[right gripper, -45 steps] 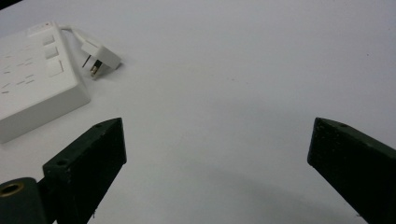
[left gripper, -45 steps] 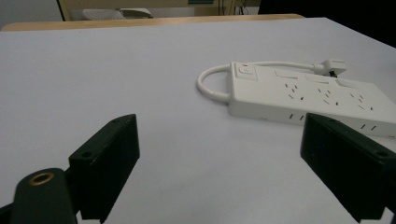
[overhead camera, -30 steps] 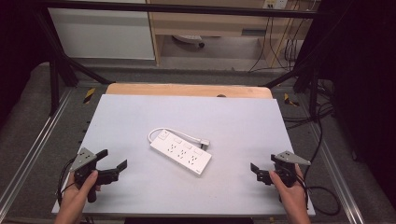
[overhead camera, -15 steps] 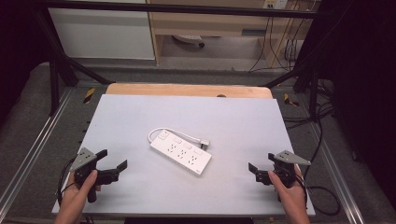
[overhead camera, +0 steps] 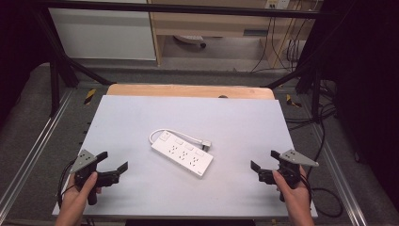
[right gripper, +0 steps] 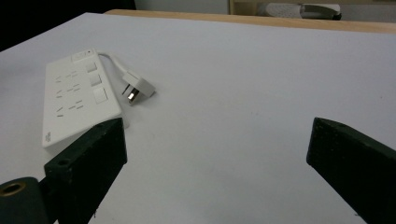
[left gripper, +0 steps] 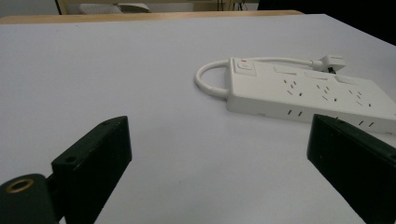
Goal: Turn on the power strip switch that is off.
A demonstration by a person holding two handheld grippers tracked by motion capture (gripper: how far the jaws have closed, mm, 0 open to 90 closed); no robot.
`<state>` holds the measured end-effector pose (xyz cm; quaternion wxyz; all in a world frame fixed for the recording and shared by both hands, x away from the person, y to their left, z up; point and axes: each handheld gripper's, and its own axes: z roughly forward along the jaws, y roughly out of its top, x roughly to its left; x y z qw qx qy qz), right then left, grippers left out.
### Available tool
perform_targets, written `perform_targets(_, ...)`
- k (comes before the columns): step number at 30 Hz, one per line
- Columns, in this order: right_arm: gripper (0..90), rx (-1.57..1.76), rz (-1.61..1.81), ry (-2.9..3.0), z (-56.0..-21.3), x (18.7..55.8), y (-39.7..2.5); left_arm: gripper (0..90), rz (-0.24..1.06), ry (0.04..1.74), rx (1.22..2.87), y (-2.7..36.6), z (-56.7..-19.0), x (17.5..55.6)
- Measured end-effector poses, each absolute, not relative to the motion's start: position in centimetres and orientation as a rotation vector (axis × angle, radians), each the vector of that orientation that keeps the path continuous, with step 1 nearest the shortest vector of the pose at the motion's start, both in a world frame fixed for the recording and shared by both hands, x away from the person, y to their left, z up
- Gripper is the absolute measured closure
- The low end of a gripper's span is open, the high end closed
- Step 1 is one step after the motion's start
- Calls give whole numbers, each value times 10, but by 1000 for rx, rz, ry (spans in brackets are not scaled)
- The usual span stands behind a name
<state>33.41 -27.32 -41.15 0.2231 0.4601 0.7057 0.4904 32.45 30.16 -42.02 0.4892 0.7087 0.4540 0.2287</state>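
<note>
Left gripper (overhead camera: 112,166): your jaws stand spread wide with nothing between them; you hold the tool low over the near left part of the table, well apart from the strip.
Right gripper (overhead camera: 265,165): your jaws are likewise spread wide and empty; the tool sits over the near right part of the table, well apart from the strip.
Hands: your left hand (overhead camera: 77,197) and right hand (overhead camera: 294,195) each grip a tool body from below, at the near edge.
Power strip (overhead camera: 182,154): white, lying flat near the middle of the table, set at a slant, between your two tools and touching neither. In the left gripper view it lies ahead and to the right of the jaws.
Cable (overhead camera: 171,134): short and white; it loops out of the strip's far left end and runs along its far side.
Plug (right gripper: 137,89): white, lying on the table just beside the strip's far long side, prongs showing in the right gripper view.
Table (overhead camera: 141,113): pale grey surface, with a wooden edge (overhead camera: 188,91) along its far side.
</note>
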Motion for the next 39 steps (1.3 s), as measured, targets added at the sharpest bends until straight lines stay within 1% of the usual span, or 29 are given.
perform_targets(15,35,1183,1385,1973,-389,348,-254,63,552,1106,1731,301,-421,325)
perform_targets(17,21,1187,1389,1962,-386,350,-252,63,552,1103,1730,301,-421,325)
perform_targets(39,22,1155,1413,1975,-360,373,-232,65,542,1108,1739,300,-422,325)
